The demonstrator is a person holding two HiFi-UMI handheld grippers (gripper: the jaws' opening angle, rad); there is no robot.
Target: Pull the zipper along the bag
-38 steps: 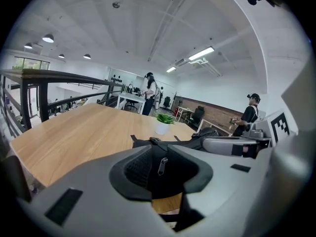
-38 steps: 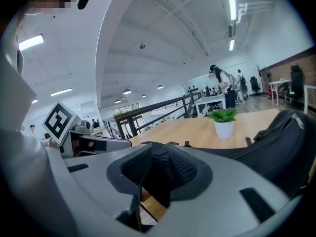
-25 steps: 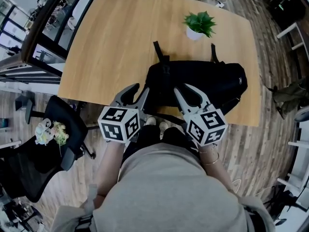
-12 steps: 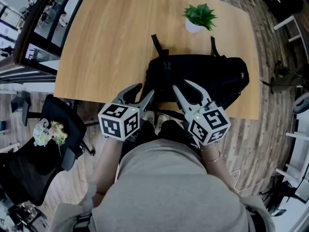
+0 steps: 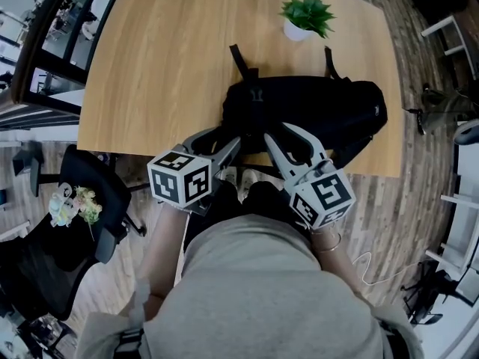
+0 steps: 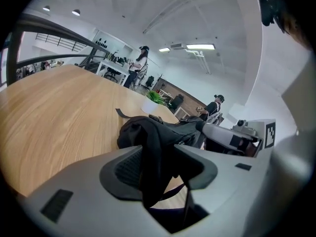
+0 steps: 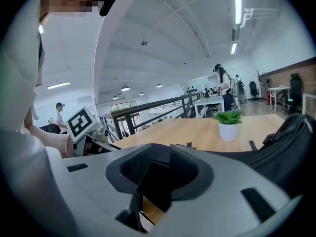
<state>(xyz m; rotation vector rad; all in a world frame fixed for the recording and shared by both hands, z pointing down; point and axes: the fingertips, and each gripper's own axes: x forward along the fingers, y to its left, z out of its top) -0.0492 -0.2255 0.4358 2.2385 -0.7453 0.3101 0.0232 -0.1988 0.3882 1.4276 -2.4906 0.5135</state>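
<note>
The wooden tabletop (image 5: pixel 157 66) is carrying a black bag (image 5: pixel 314 114) (two straps trailing from its far side), and a small potted plant (image 5: pixel 305 17) is standing just beyond the bag.

Bag (image 5: pixel 314 114) on table (image 5: pixel 165 66), near edge; plant (image 5: pixel 305 13) behind bag.

1. Bright, even indoor light; ceiling strip lights (image 6: pixel 200 47) blow out white.
2. Both gripper views: heavy fisheye, black vignetted corners, soft foreground.
3. Head view's black bag (image 5: pixel 314 111) swallows detail.
</note>
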